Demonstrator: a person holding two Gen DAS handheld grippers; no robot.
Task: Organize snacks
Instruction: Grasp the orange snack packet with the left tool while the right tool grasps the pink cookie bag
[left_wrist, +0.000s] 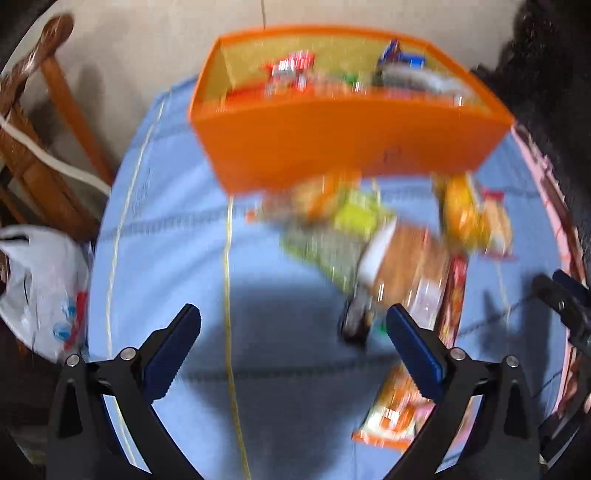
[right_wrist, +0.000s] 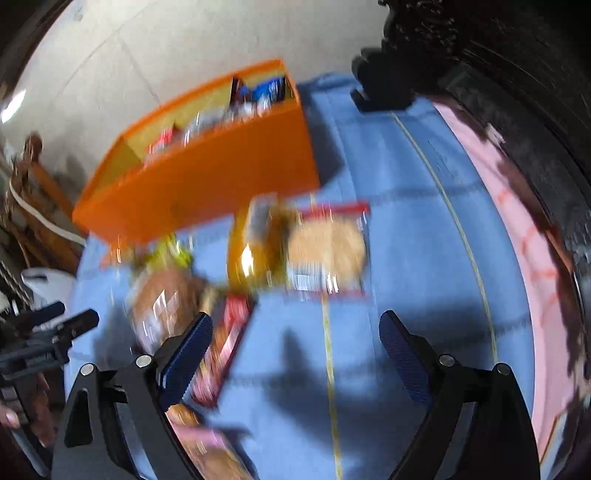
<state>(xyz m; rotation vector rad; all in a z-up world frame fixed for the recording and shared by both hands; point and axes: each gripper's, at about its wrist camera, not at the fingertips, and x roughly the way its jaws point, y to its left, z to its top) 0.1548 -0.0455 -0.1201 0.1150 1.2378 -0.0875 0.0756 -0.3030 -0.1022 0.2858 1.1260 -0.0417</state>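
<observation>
An orange bin (left_wrist: 332, 144) with several snack packs inside stands at the far side of a blue cloth (left_wrist: 166, 258); it also shows in the right wrist view (right_wrist: 207, 177). Loose snack packs lie in front of it: a green-yellow bag (left_wrist: 332, 236), a brown pack (left_wrist: 402, 273), an orange-yellow bag (left_wrist: 465, 214) and a red box (left_wrist: 456, 295). My left gripper (left_wrist: 293, 321) is open and empty above the cloth. My right gripper (right_wrist: 295, 328) is open and empty, near a red-edged cracker pack (right_wrist: 328, 251) and the red box (right_wrist: 225, 347). Both views are blurred.
A wooden chair (left_wrist: 44, 140) and a white plastic bag (left_wrist: 40, 284) stand left of the cloth. A pink edge (right_wrist: 517, 236) and a dark furry mass (right_wrist: 498, 74) bound the right side. The other gripper shows at the left edge (right_wrist: 44, 332).
</observation>
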